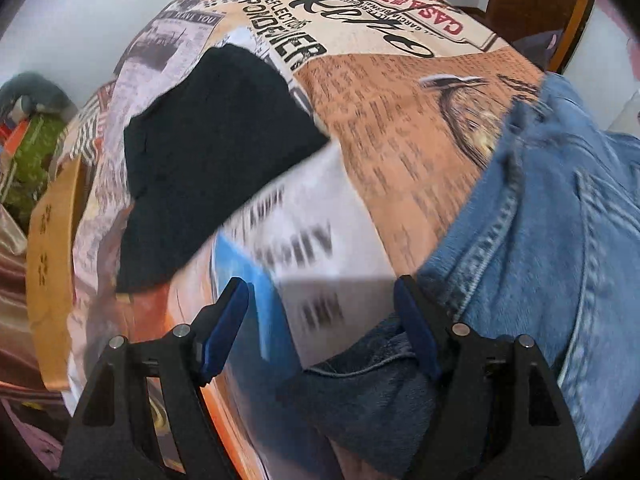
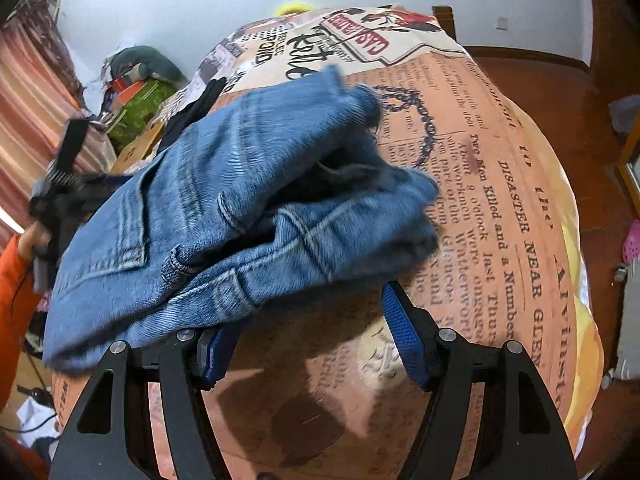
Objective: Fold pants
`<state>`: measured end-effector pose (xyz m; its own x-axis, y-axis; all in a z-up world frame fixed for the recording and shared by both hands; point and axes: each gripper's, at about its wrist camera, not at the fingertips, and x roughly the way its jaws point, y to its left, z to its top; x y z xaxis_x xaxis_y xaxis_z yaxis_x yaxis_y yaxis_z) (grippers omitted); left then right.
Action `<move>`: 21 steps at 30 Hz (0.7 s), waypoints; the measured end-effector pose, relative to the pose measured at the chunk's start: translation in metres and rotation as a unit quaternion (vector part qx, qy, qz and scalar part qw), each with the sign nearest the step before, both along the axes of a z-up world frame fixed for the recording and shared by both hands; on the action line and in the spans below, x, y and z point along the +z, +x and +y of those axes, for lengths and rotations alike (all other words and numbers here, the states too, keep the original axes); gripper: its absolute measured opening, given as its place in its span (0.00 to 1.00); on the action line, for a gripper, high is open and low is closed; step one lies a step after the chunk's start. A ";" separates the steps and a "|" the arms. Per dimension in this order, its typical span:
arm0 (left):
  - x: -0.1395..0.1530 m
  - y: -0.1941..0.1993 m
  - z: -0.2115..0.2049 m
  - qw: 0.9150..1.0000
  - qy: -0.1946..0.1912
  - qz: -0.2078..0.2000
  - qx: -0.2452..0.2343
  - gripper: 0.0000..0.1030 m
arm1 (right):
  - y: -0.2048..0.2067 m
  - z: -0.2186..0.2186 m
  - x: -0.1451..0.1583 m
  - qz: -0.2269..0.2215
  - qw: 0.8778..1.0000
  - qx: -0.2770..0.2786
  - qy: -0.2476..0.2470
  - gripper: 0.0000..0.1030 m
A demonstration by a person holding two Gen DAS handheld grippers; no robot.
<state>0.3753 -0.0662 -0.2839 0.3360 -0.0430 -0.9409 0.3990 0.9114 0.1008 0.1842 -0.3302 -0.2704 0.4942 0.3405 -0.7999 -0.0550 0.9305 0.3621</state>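
Observation:
Blue denim pants (image 2: 240, 208) lie folded in a thick bundle on a newspaper-print bedspread (image 2: 492, 208). In the left wrist view the pants (image 1: 540, 232) fill the right side, with a darker fold under the right finger. My left gripper (image 1: 322, 296) is open above the bedspread (image 1: 360, 92), just left of the pants. My right gripper (image 2: 312, 312) is open; the denim edge drapes over its left finger, nothing is clamped. The left gripper shows blurred in the right wrist view (image 2: 60, 184), at the far side of the pants.
A black garment (image 1: 208, 160) lies on the bed beyond the left gripper. A wooden bed frame (image 1: 52, 260) runs along the left edge. Green bedding and clutter (image 2: 136, 108) sit by the wall. A striped curtain (image 2: 28, 92) hangs at left. Brown floor (image 2: 560, 92) lies right of the bed.

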 end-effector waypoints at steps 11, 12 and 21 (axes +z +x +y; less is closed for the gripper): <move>0.026 -0.079 -0.001 1.000 -0.004 -0.016 -0.013 0.73 | -0.029 -0.016 0.009 -0.002 1.000 -0.026 -0.010 0.64; 0.029 -0.089 -0.003 1.000 -0.008 -0.016 -0.016 0.73 | -0.031 -0.018 0.010 -0.003 0.999 -0.030 -0.011 0.64; 0.043 -0.140 -0.016 0.998 -0.040 -0.024 -0.032 0.73 | -0.051 -0.028 0.037 -0.033 0.998 -0.053 -0.029 0.64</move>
<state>0.2352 -0.0822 -0.2412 0.3753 -0.1408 -0.9161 0.4525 0.8904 0.0485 0.1334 -0.3579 -0.2337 0.5774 0.2370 -0.7813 0.0233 0.9518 0.3059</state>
